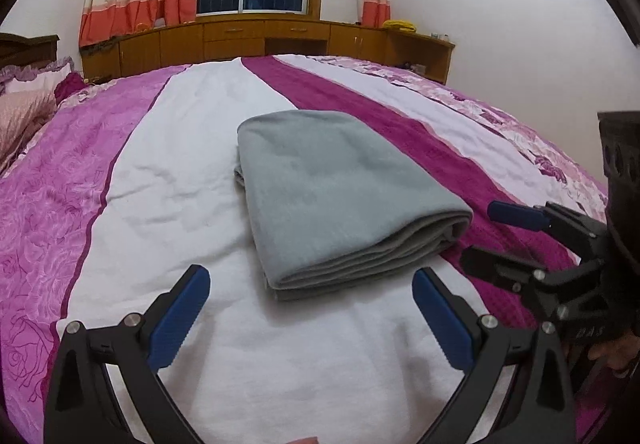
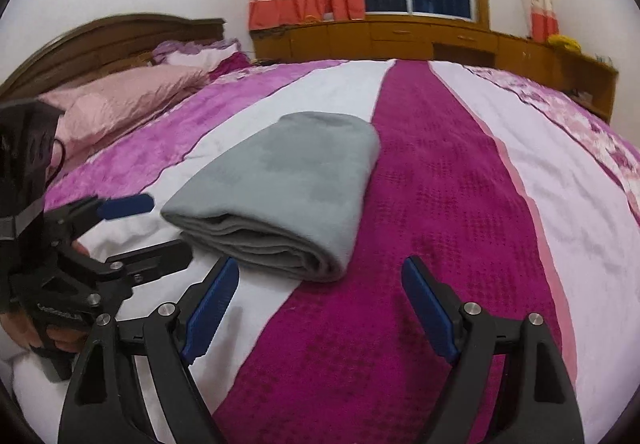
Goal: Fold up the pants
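Observation:
The grey pants (image 1: pixel 340 196) lie folded into a thick rectangular stack on the bed, layered edges facing me; they also show in the right wrist view (image 2: pixel 288 188). My left gripper (image 1: pixel 310 280) is open and empty, just short of the stack's near edge. My right gripper (image 2: pixel 320 272) is open and empty, near the stack's near right corner. The right gripper appears in the left wrist view (image 1: pixel 478 232) beside the stack's right corner, and the left gripper appears in the right wrist view (image 2: pixel 164 224) at the stack's left corner.
The bed cover (image 1: pixel 180 204) has white, pink and magenta stripes. Pink pillows (image 2: pixel 120 100) and a dark wooden headboard (image 2: pixel 100 40) are at the left. Wooden cabinets (image 1: pixel 260 40) run under the window behind the bed.

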The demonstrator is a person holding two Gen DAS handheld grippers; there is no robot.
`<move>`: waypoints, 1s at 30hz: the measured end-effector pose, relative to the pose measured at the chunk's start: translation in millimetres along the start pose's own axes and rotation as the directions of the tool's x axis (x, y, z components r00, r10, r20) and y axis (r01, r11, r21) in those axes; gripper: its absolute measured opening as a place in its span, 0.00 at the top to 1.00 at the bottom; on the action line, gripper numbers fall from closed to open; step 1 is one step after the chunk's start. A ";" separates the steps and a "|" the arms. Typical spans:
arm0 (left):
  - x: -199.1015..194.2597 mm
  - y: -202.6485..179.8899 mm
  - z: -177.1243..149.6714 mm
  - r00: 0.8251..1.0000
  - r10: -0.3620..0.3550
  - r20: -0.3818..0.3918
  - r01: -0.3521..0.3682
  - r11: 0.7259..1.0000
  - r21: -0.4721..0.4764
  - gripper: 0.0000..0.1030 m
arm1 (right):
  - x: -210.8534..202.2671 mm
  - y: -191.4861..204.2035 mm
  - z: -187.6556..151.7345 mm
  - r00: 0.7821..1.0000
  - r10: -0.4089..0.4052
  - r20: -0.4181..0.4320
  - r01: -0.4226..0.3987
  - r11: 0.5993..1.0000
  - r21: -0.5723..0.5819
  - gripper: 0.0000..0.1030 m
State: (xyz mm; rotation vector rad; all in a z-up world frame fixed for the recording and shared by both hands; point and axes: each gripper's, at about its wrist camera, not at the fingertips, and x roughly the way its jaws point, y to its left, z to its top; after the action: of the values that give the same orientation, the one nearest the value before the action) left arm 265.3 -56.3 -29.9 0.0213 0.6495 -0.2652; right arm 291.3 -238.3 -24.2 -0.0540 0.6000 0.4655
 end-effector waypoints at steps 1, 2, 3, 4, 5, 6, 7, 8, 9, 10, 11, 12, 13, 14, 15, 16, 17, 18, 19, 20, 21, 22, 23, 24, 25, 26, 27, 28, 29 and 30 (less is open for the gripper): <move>0.4 -0.5 0.0 1.000 0.003 -0.002 -0.003 1.000 0.001 0.00 | 1.0 2.7 -0.5 1.000 -0.005 -0.004 0.005 1.000 -0.013 0.24; 1.1 -1.3 -0.3 1.000 0.014 -0.004 -0.014 1.000 0.001 0.00 | 1.1 5.3 -0.8 1.000 -0.008 -0.006 0.007 1.000 -0.025 0.24; 1.8 -2.1 -0.3 1.000 0.016 -0.008 -0.016 1.000 0.003 0.00 | 0.6 6.3 -1.2 1.000 -0.015 -0.004 0.015 0.999 -0.029 0.24; 2.4 -1.5 -0.1 1.000 0.013 -0.009 -0.013 1.000 0.002 0.00 | -0.6 5.7 -1.4 1.000 -0.016 0.002 0.016 1.000 -0.026 0.24; 2.8 -1.2 -0.1 1.000 0.013 -0.010 -0.013 1.000 0.001 0.00 | -2.3 5.1 -1.4 1.000 -0.015 0.005 0.015 1.000 -0.022 0.24; 3.7 -0.6 -0.2 1.000 0.011 -0.013 -0.011 1.000 -0.002 0.00 | -3.5 3.1 -1.6 1.000 -0.013 0.010 0.014 1.000 -0.012 0.24; 4.4 -0.1 -0.2 1.000 0.007 -0.016 -0.007 1.000 -0.005 0.00 | -3.8 1.5 -1.8 1.000 -0.012 0.012 0.012 1.000 -0.005 0.24; 4.9 0.5 -0.3 1.000 0.006 -0.019 -0.006 1.000 -0.007 0.00 | -4.1 0.3 -2.3 1.000 -0.013 0.012 0.013 1.000 0.002 0.24; 5.1 0.7 -0.4 1.000 0.006 -0.019 -0.007 1.000 -0.009 0.00 | -3.5 -0.9 -2.4 1.000 -0.013 0.009 0.013 1.000 0.008 0.24; 4.8 1.0 -0.4 1.000 0.007 -0.017 -0.007 1.000 -0.008 0.00 | -2.7 -1.5 -2.4 1.000 -0.013 0.004 0.013 1.000 0.010 0.24; 4.3 0.9 -0.6 1.000 0.005 -0.014 -0.005 1.000 -0.007 0.00 | -2.5 -1.5 -2.5 1.000 -0.012 0.002 0.012 1.000 0.010 0.24; 4.0 0.5 -0.7 1.000 0.006 -0.011 -0.006 1.000 -0.004 0.00 | -1.9 -1.2 -2.4 1.000 -0.012 -0.001 0.012 1.000 0.009 0.24; 4.2 0.2 -0.8 1.000 0.009 -0.012 -0.009 1.000 -0.002 0.00 | -1.7 -1.2 -2.4 1.000 -0.011 -0.003 0.011 1.000 0.009 0.24; 4.9 -1.2 -1.1 1.000 0.013 -0.015 -0.013 1.000 0.005 0.00 | -1.7 -2.0 -2.5 1.000 -0.011 -0.004 0.011 1.000 0.012 0.24; 4.7 -2.6 -1.7 1.000 0.012 -0.015 -0.012 1.000 0.010 0.00 | -1.6 -2.6 -2.5 1.000 -0.012 -0.005 0.012 1.000 0.014 0.24; 4.5 -3.3 -1.9 1.000 0.011 -0.014 -0.011 1.000 0.014 0.00 | -1.3 -3.4 -2.6 1.000 -0.012 -0.006 0.012 1.000 0.018 0.24; 4.4 -3.8 -1.9 1.000 0.011 -0.013 -0.011 1.000 0.017 0.00 | -1.1 -4.5 -2.6 1.000 -0.012 -0.008 0.012 1.000 0.023 0.24; 4.2 -4.1 -1.8 1.000 0.010 -0.012 -0.010 1.000 0.019 0.00 | -0.9 -5.2 -2.7 1.000 -0.011 -0.010 0.011 1.000 0.027 0.24; 4.1 -4.0 -1.8 1.000 0.010 -0.011 -0.010 1.000 0.018 0.00 | -0.6 -5.9 -2.8 1.000 -0.010 -0.012 0.010 0.999 0.030 0.24; 4.0 -3.4 -1.6 1.000 0.010 -0.011 -0.009 1.000 0.017 0.00 | -0.4 -6.2 -2.7 1.000 -0.011 -0.014 0.011 0.999 0.032 0.24; 3.9 -3.0 -1.7 1.000 0.009 -0.011 -0.009 1.000 0.015 0.00 | -0.3 -6.4 -2.8 1.000 -0.012 -0.015 0.012 0.999 0.033 0.24; 4.1 -2.6 -1.6 1.000 0.008 -0.011 -0.008 1.000 0.013 0.00 | -0.2 -6.4 -2.7 1.000 -0.011 -0.015 0.012 0.999 0.033 0.24; 4.3 -2.4 -1.2 1.000 0.008 -0.012 -0.008 1.000 0.011 0.00 | -0.3 -6.1 -2.6 1.000 -0.014 -0.014 0.014 0.999 0.031 0.24; 4.5 -2.2 -1.2 1.000 0.007 -0.013 -0.007 1.000 0.010 0.00 | -0.5 -5.0 -2.7 1.000 -0.016 -0.014 0.016 1.000 0.026 0.24; 4.6 -2.4 -1.0 1.000 0.007 -0.013 -0.007 1.000 0.010 0.00 | -0.8 -4.2 -2.7 1.000 -0.017 -0.013 0.017 1.000 0.022 0.24; 4.5 -2.4 -1.0 1.000 0.008 -0.013 -0.008 1.000 0.010 0.00 | -0.8 -3.1 -2.6 1.000 -0.021 -0.014 0.021 1.000 0.017 0.24; 4.6 -2.3 -1.0 1.000 0.008 -0.013 -0.008 1.000 0.010 0.00 | -0.9 -1.8 -2.7 1.000 -0.023 -0.014 0.024 1.000 0.011 0.24; 4.6 -2.2 -1.0 1.000 0.011 -0.012 -0.011 1.000 0.010 0.00 | -1.1 -0.5 -2.9 1.000 -0.025 -0.013 0.025 1.000 0.006 0.24; 4.4 -2.3 -1.0 1.000 0.013 -0.011 -0.013 1.000 0.010 0.00 | -1.5 0.1 -3.1 1.000 -0.025 -0.012 0.025 1.000 0.002 0.24; 4.1 -2.7 -1.0 1.000 0.014 -0.010 -0.014 1.000 0.010 0.00 | -1.8 0.9 -3.3 1.000 -0.026 -0.011 0.026 1.000 -0.002 0.24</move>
State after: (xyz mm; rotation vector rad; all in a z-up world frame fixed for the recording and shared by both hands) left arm 267.1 -59.8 -33.0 0.0365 0.6581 -0.2551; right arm 287.8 -238.9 -25.8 -0.0659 0.6090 0.4408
